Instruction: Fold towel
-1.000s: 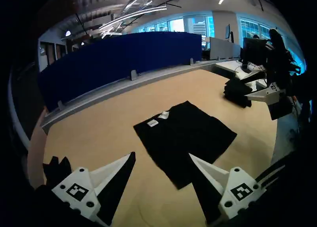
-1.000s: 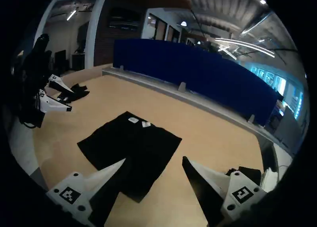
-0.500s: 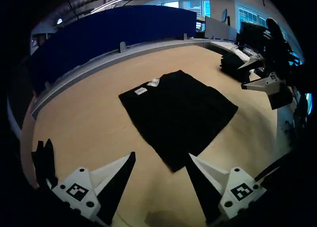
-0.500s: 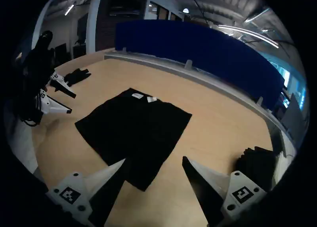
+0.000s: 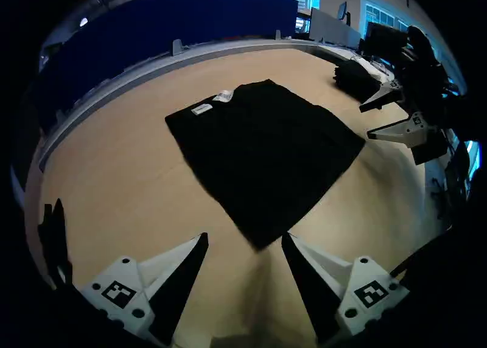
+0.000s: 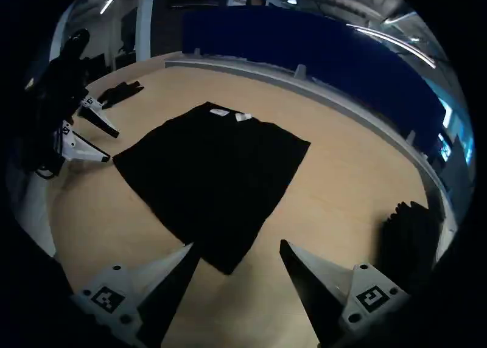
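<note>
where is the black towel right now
The towel lies flat on the wooden table in the left gripper view, its near corner just ahead of the open left gripper, white tags on its far edge.

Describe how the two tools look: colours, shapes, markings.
Both the left tool and the right tool have two white, wedge-shaped fingers tapering to points, black on their inner faces. Each finger base carries a square black-and-white marker beside small round holes.

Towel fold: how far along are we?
Done: black towel lies spread flat on the table. In hand: nothing; left claw and right claw are open, each hovering by a near corner. Remaining: grasp corners and make every fold; none visible yet.
</note>
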Available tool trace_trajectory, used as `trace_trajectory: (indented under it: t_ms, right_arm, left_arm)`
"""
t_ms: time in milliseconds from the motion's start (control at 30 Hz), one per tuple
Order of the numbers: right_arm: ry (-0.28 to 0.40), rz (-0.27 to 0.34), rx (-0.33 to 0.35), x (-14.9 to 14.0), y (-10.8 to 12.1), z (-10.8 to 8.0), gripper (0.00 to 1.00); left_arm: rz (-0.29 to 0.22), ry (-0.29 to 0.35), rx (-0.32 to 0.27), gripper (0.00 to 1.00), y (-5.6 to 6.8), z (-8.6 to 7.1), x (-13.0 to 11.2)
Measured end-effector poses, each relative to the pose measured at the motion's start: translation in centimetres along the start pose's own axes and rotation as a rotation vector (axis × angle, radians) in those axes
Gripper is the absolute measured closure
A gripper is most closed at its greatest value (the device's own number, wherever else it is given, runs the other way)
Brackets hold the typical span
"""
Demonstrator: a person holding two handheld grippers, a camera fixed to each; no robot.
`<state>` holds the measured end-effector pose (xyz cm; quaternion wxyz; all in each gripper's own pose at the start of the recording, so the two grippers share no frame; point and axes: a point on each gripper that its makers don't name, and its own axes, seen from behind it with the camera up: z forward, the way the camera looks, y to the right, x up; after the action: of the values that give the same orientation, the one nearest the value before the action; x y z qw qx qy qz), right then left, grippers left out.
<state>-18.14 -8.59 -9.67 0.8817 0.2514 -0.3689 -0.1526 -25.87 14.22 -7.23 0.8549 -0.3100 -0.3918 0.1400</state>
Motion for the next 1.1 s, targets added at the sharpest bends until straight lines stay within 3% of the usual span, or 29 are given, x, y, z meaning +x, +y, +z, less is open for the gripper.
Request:
trace_trajectory:
  t_ms: [533, 800, 1100]
  right_arm:
    - [-0.047, 0.031, 0.038, -2.2, -0.9, 0.9, 0.07]
    - [-0.077, 0.038, 0.07, -3.1, -1.7, 1.2, 0.23]
    - [-0.081, 0.046, 0.082, -3.3, -2.0, 1.4, 0.32]
  left_arm:
    - [0.018, -0.054, -0.03, 0.11, 1.1, 1.2, -1.0]
    - [0.032, -0.064, -0.024, 0.11, 1.3, 1.2, -1.2]
    - [0.033, -0.07, -0.001, 0.31, 1.6, 1.2, -1.5]
